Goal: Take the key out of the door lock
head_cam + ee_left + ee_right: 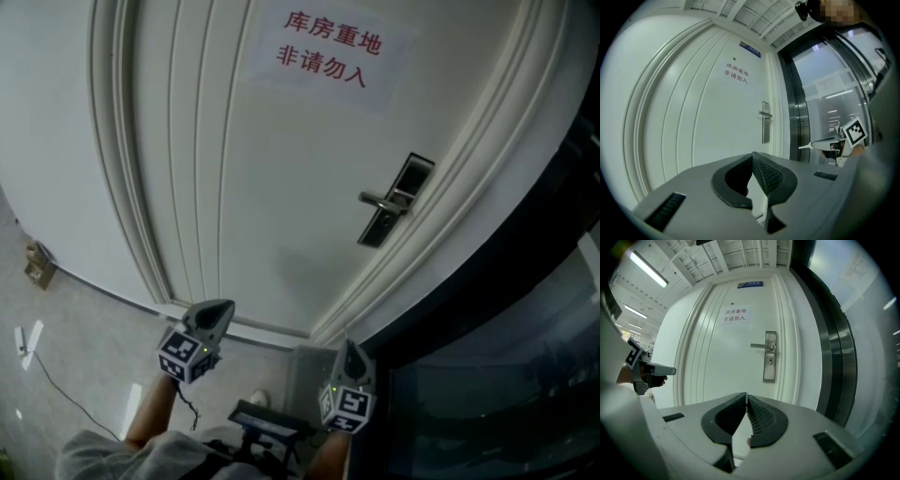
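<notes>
Two tools: left tool (752, 155) and right tool (746, 396) side by side, facing the door (281, 187).
Jaws: together on both, nothing between them.
Door: white, panelled, at 12 o'clock, well apart from both tools.
Lock plate (769, 373): 1 o'clock from the right tool, lever handle (761, 347) across its upper part.
Key: too small to make out at the keyhole (770, 362).

Paper sign (323, 47), two rows of red characters, fixed flat. Small blue plate (750, 284) above it. Pale tiled floor (94, 319); thin dark cable (66, 387) trails across it. Small brown box (39, 264) at the floor's edge, left. Dark frame (525, 262) and glass panel (497, 403), right. Ceiling strip lights (647, 269) lit.
</notes>
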Demonstrator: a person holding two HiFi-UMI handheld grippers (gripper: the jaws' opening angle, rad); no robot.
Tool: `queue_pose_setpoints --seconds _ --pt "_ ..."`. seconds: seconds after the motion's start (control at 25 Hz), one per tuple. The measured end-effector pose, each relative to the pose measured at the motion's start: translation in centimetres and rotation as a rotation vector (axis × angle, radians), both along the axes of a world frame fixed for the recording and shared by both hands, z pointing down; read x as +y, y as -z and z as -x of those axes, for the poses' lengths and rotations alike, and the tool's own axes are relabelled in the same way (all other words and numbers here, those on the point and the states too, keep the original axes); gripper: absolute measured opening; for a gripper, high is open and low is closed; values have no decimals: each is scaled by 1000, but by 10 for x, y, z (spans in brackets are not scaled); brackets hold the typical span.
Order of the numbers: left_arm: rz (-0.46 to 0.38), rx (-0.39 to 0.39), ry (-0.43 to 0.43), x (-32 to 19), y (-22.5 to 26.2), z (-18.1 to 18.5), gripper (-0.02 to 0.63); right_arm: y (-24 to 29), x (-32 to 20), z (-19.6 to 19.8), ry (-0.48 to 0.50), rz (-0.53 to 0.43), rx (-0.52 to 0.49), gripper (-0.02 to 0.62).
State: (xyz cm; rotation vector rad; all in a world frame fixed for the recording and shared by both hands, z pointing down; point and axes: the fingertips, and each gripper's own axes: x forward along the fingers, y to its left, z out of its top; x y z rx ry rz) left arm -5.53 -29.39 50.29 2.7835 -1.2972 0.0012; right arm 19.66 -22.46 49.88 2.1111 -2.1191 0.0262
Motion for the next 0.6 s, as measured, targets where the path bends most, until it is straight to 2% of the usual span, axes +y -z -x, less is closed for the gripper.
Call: queue_pose_setpoints --seconds 0.4,0.6 --pt "8 1 1 -1 -3 2 8 -3 -3 3 19 3 32 21" --pt "7 4 -3 -2 -2 0 7 4 -4 4 0 -11 4 21"
